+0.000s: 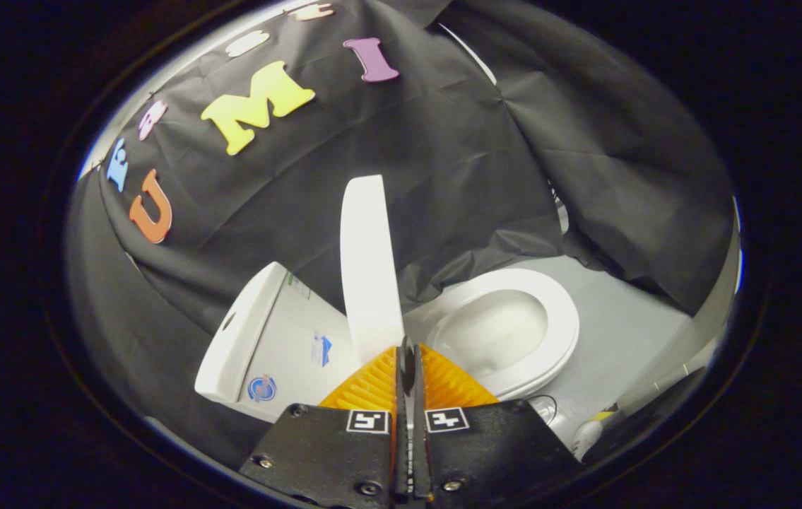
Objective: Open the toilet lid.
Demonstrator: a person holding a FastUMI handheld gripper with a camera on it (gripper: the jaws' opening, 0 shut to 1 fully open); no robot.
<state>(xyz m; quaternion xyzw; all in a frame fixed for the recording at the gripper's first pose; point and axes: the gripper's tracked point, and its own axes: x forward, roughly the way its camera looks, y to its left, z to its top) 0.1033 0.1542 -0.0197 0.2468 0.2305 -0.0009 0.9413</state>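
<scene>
So the toilet lid (pixel 369 261) is standing up edge-on right ahead of the gripper (pixel 409 353), raised well clear of the seat (pixel 556 318), which lies flat over the bowl (pixel 492 329) just beside it; the tank (pixel 280 339) sits on the lid's other side, and the lid looks not quite leaned back against it yet, though the fisheye makes that hard to call; the orange fingers (pixel 372 385) are pressed nearly together with just a thin slit between them, and the lid's near edge meets their tips; whether they're actually pinching that edge or just touching it, I can't tell from here. Handling-wise I'd guess it's a stiff moulded plastic lid, fairly light, glossy and so a bit slippery for ribbed pads; it swings on a hinge at the tank end, so it'll want to fall one way or the other once past upright. Best place to hold is the thin free rim far from the hinge, more leverage there; I'd say the job is mostly done, just ease it back to rest near the tank rather than letting it slam.
</scene>
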